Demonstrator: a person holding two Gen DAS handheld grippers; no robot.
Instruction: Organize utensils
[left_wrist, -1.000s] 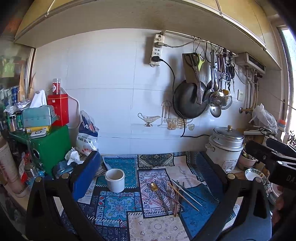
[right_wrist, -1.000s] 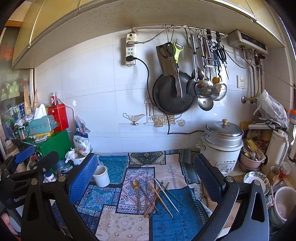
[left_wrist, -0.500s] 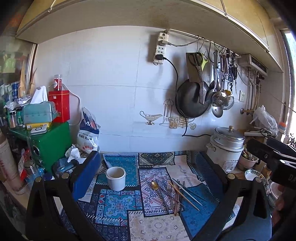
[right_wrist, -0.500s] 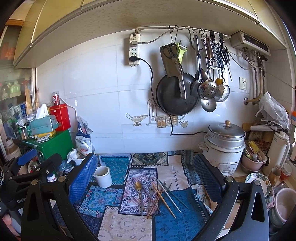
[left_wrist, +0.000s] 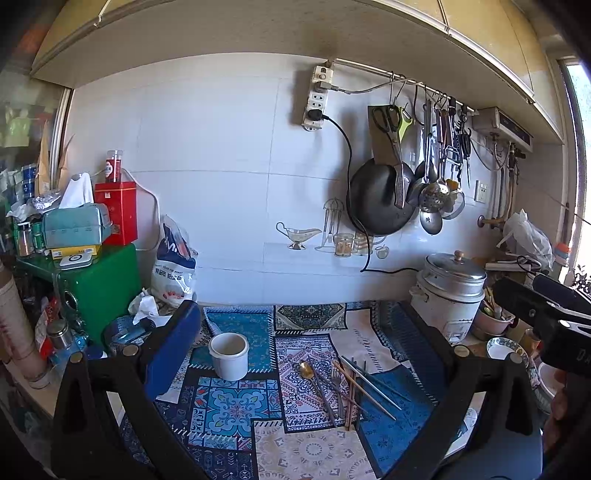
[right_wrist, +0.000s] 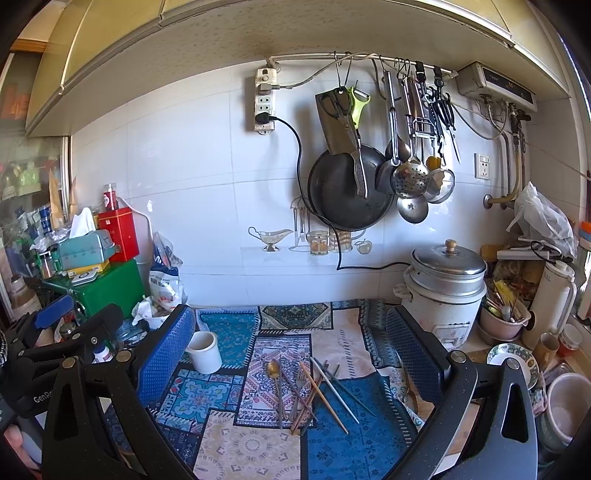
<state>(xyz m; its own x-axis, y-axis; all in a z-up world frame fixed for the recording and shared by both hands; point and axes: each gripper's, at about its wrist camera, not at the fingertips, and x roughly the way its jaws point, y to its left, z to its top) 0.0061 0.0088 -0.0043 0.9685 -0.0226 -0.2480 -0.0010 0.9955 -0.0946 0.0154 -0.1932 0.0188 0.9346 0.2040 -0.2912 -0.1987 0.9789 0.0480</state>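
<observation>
White tiled wall (right_wrist: 192, 192) behind, printed with gravy-boat decals; pale yellow overhead cabinets (right_wrist: 295, 22) above — steel rail of hanging kitchenware (right_wrist: 406, 62) beneath. Patchwork blue patterned cloth (left_wrist: 236, 402) over the counter. Daylight from a right-hand window (left_wrist: 580, 155).

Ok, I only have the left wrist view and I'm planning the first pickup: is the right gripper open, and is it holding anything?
Observer: The right gripper is wide open, with nothing between its fingers.
Operator: It blocks my far right. What stands there past the rice cooker?
Observer: A tall white flask stands upright, just right of the pink bowl.
</observation>
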